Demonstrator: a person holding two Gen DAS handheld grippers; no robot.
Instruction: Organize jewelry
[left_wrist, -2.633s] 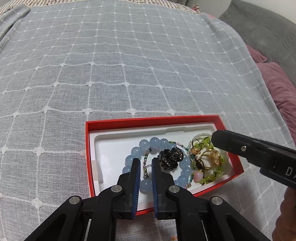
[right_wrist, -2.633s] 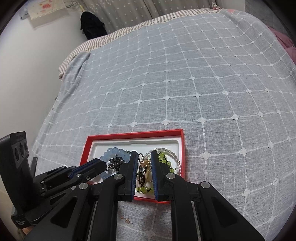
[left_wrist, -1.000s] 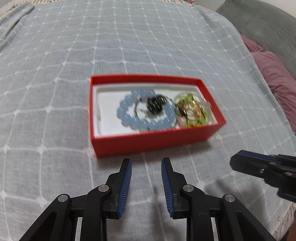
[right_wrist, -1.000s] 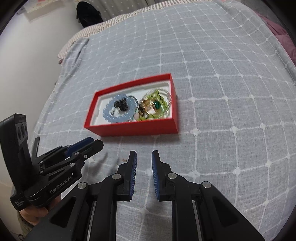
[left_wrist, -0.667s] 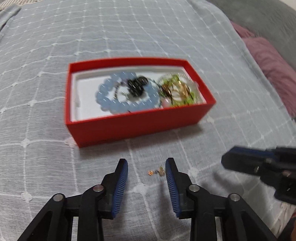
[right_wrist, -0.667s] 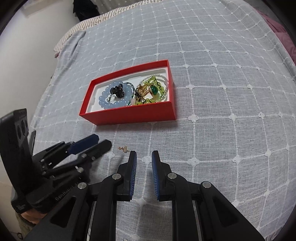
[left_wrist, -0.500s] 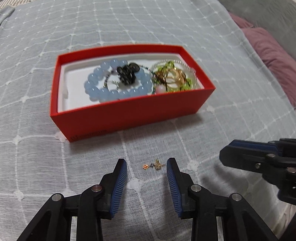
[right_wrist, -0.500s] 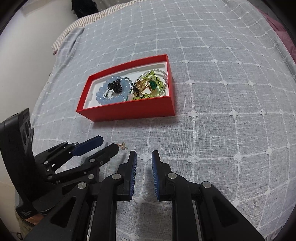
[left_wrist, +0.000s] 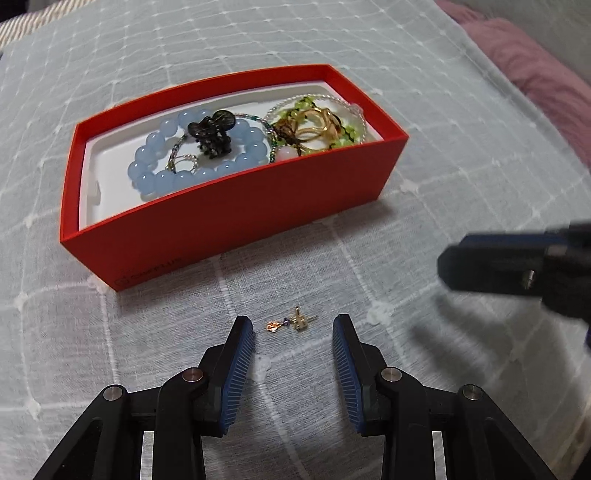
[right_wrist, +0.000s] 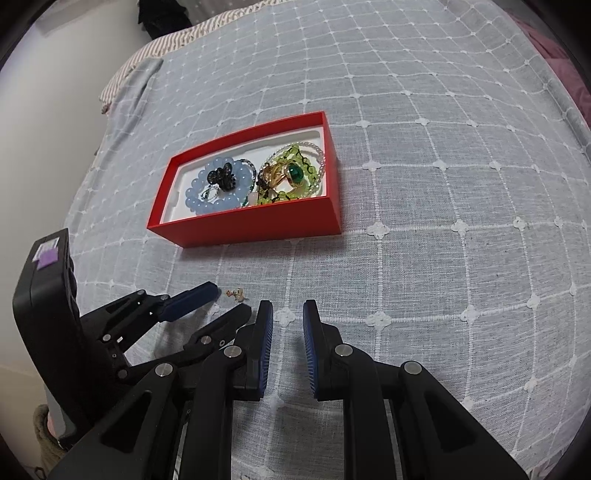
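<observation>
Where checked grey bedspread (right_wrist: 424, 184) lies

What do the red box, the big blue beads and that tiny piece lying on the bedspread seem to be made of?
Red box: matte cardboard by its thin, sharp-edged walls, with a white moulded liner.
Blue beads: translucent, glossy, so glass, stone or plastic; the look leaves it open.
Tiny piece: shiny gold-coloured metal, probably an earring, too small for more.
</observation>
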